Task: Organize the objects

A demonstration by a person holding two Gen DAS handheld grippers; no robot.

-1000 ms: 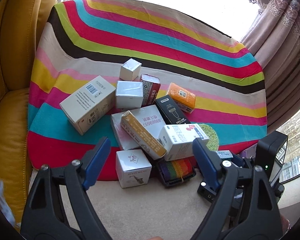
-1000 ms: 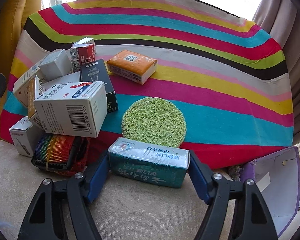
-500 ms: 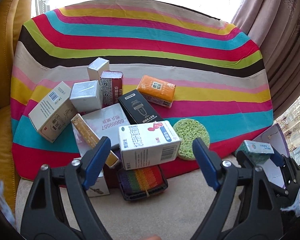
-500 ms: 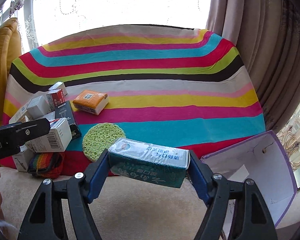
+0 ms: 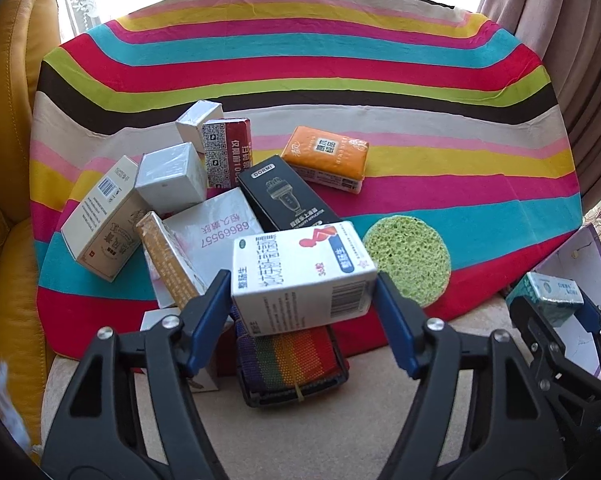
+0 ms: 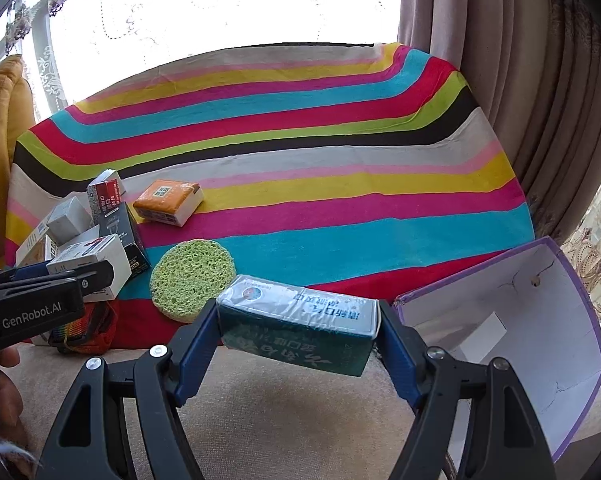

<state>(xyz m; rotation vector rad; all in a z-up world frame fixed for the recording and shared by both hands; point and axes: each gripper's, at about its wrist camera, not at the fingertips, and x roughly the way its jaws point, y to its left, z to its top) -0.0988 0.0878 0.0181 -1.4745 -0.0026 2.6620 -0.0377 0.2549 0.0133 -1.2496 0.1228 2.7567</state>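
Note:
My right gripper is shut on a green tissue pack, held above the beige cushion left of the open purple-edged white box; the pack also shows in the left wrist view. My left gripper has its blue fingers on both sides of a white medicine box with a red mark, which sits atop the pile; whether they press it is unclear. That box shows in the right wrist view too.
A pile of boxes lies on the striped cloth: black box, orange pack, red box, several white ones. A green round sponge and a rainbow strap lie near. Yellow armchair at left, curtain at right.
My left gripper has moved forward so its fingers now flank the white medicine box. My right gripper has carried the tissue pack rightward, up beside the white box.

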